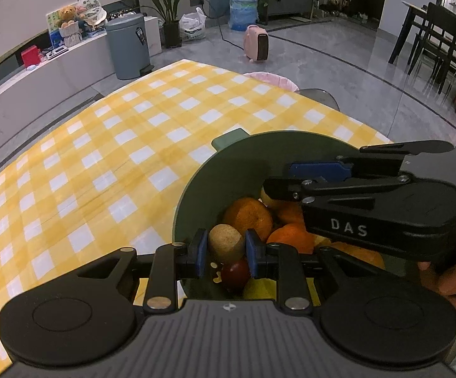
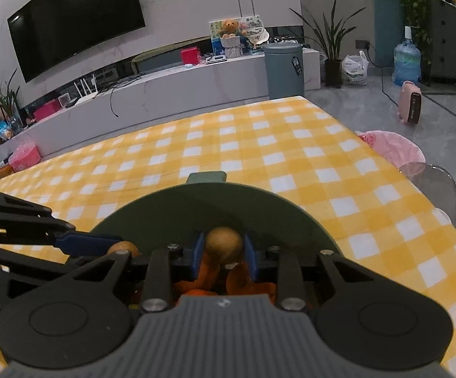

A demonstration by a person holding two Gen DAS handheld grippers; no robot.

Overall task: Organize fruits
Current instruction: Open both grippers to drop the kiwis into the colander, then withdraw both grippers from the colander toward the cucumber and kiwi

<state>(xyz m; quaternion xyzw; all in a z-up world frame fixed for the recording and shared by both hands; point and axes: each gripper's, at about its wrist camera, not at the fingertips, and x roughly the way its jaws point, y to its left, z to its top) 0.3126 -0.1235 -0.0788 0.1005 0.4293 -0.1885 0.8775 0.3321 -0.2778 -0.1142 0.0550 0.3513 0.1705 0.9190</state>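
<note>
A brown fruit (image 1: 226, 243) is pinched by the left claw (image 1: 226, 249), another (image 2: 224, 244) by the right claw (image 2: 224, 256), over the green bowl (image 2: 165, 217).

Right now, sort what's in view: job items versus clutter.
Job: green bowl; oranges; red fruit; brown fruit in left tool; brown fruit in right tool.
Clutter: bin; water jug; teddy; TV.
</note>
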